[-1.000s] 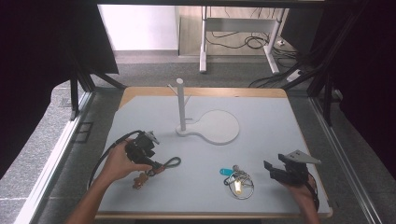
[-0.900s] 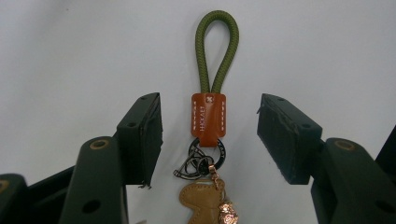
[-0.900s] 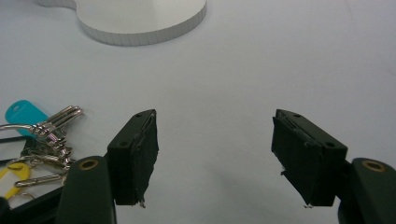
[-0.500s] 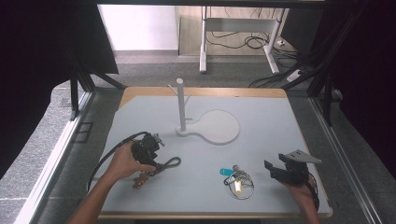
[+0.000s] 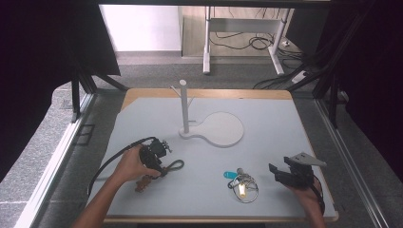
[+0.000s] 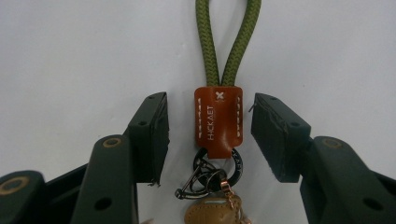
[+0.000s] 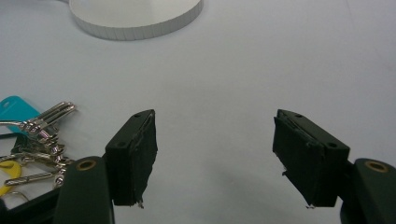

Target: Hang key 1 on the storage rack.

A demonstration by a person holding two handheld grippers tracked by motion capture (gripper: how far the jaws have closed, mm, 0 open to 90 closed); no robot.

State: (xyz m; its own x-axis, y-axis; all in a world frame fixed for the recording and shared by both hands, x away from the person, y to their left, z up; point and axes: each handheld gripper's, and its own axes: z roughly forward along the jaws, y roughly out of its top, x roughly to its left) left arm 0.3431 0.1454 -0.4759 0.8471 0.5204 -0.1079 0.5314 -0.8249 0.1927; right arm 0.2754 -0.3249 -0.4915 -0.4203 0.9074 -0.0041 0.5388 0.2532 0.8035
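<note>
A keychain with an olive-green rope loop (image 6: 227, 42) and an orange-brown leather tab (image 6: 218, 119) lies flat on the grey mat. Metal rings (image 6: 212, 170) and a tan leather piece hang below the tab. My left gripper (image 6: 208, 135) points down over it, one jaw on each side of the tab. The jaws have just been closing, and small gaps remain, so the pads do not press. In the high view the left gripper (image 5: 157, 159) sits at the front left, the loop (image 5: 175, 165) poking out to its right. My right gripper (image 7: 215, 154) rests open and empty at the front right (image 5: 278, 173).
A bunch of keys with a teal tag (image 5: 241, 183) lies between the two hands and also shows at the left of the right gripper view (image 7: 32, 135). A white stand with an upright post (image 5: 183, 107) and round base (image 5: 221, 129) stands mid-table.
The left hand has sunk toward the mat and shifted slightly right over the keychain. The right hand has stayed still.
</note>
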